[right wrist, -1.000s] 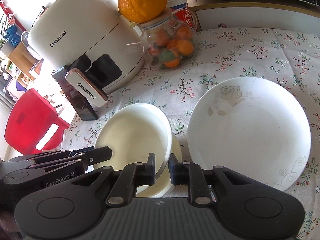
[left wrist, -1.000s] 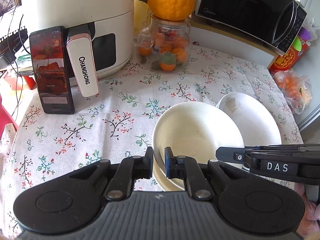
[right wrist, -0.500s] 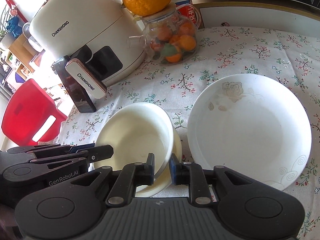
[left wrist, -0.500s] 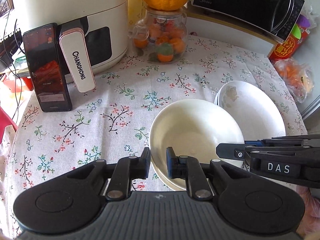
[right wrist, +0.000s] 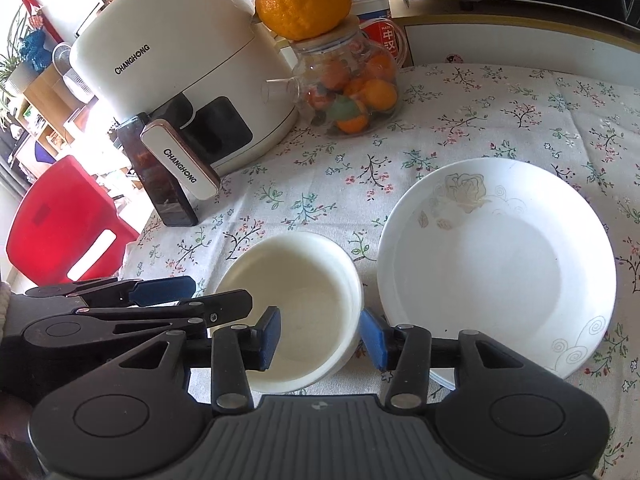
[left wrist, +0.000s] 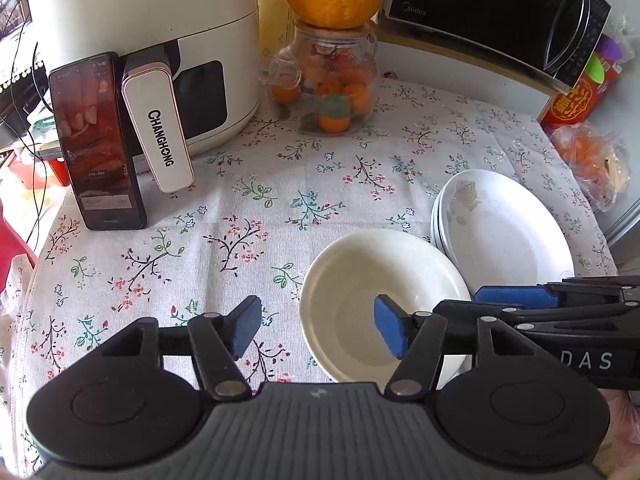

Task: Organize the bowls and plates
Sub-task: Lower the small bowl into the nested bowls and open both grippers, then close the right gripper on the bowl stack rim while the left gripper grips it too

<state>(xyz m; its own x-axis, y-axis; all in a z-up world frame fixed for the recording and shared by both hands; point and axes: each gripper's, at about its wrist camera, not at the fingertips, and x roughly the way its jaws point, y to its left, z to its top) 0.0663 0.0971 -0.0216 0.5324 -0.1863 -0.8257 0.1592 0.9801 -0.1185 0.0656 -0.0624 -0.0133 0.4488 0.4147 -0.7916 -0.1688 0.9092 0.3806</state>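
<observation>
Partly hidden: stacked bowls [right wrist: 296, 304] near edge behind open right gripper [right wrist: 320, 340].

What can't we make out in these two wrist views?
- Bowl stack: how many bowls are nested; right wrist view shows only the rims, and the right gripper covers the near side.
- Plates: exact count; in the left wrist view the edges overlap, and the right gripper's fingers cross the near part.
- Phone screen text: too small.
- Microwave: cut off by the top edge.

Two close wrist views angled down along each claw, sharing bowl [left wrist: 384, 304] and plates [right wrist: 496, 264].
</observation>
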